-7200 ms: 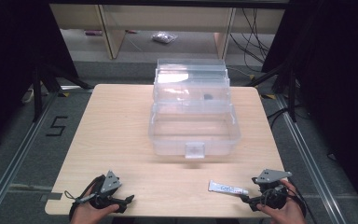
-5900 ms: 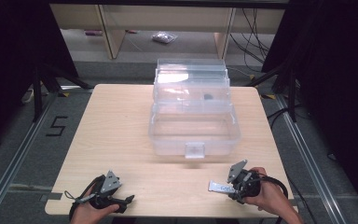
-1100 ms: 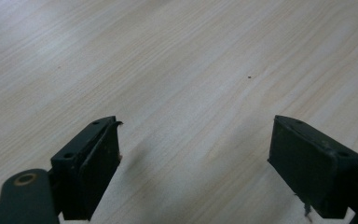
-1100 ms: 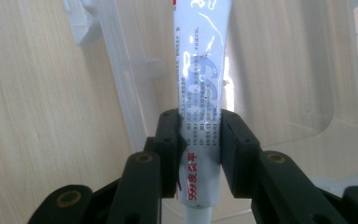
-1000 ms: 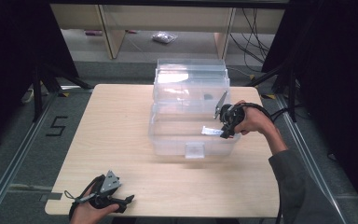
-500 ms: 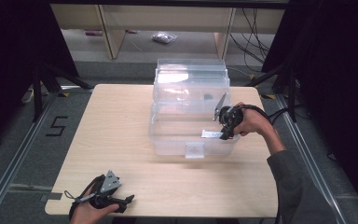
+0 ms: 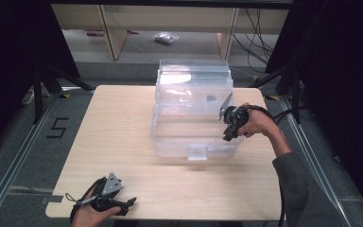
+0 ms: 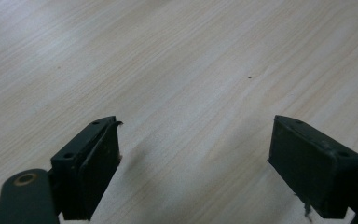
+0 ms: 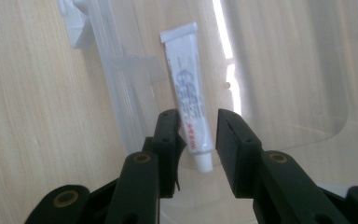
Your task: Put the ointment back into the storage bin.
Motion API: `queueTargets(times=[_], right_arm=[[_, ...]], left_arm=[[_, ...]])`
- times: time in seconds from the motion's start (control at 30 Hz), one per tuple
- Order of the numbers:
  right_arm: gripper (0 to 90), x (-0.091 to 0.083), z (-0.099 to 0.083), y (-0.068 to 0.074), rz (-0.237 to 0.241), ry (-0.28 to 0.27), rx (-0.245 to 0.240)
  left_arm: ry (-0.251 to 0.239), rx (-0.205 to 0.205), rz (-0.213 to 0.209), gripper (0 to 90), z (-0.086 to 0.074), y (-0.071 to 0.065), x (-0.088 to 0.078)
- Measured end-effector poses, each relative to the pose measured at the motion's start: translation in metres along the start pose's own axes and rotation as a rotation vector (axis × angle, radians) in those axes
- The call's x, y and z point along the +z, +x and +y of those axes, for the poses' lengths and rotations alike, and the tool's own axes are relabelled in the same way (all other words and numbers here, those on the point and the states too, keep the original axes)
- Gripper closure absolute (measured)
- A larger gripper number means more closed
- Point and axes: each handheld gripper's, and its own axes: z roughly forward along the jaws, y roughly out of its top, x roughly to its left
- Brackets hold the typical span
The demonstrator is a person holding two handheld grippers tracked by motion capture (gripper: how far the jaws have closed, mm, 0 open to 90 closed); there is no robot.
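Tube (image 9: 189, 93) between claw (image 9: 198, 135) jaws, inside bin (image 7: 170, 142)

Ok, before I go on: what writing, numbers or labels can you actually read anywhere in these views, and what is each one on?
"5": dark numeral marked on the grey floor left of the light wooden table.
Grey print and a line of red print run along the small white tube that sits between the right gripper jaws, over the clear plastic storage box: too blurred to read.
Nothing else legible.
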Motion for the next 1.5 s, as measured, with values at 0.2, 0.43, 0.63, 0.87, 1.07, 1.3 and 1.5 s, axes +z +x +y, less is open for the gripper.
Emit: queueTargets(times=[0.2, 0.43, 0.63, 0.87, 1.07, 1.3, 1.5], right_arm=[[68.6, -0.003, -0.003, 0.002, -0.013, 0.002, 0.039], [66.5, -0.008, -0.004, 0.000, -0.035, -0.012, 0.012], [63.2, -0.013, -0.006, 0.002, -0.035, -0.036, 0.041], [61.2, -0.020, -0.010, 0.003, -0.054, -0.054, 0.054], [58.7, -0.023, -0.010, 0.003, -0.072, -0.071, 0.043], [54.5, -0.025, -0.009, 0.007, -0.074, -0.065, 0.092], [50.9, -0.027, -0.009, 0.008, -0.078, -0.075, 0.099]], left_arm=[[0.002, -0.003, -0.003, 15.8, 0.000, 0.000, 0.000], [0.002, -0.002, -0.003, 15.8, 0.000, 0.000, 0.000], [0.005, 0.001, -0.004, 15.8, 0.000, 0.000, 0.001], [0.003, -0.001, -0.002, 15.8, 0.000, 0.000, 0.001], [0.004, 0.000, -0.002, 15.8, 0.000, 0.000, 0.000], [0.003, -0.001, -0.002, 15.8, 0.000, 0.000, 0.000], [-0.028, -0.040, 0.001, 15.8, 0.000, -0.003, 0.002]])
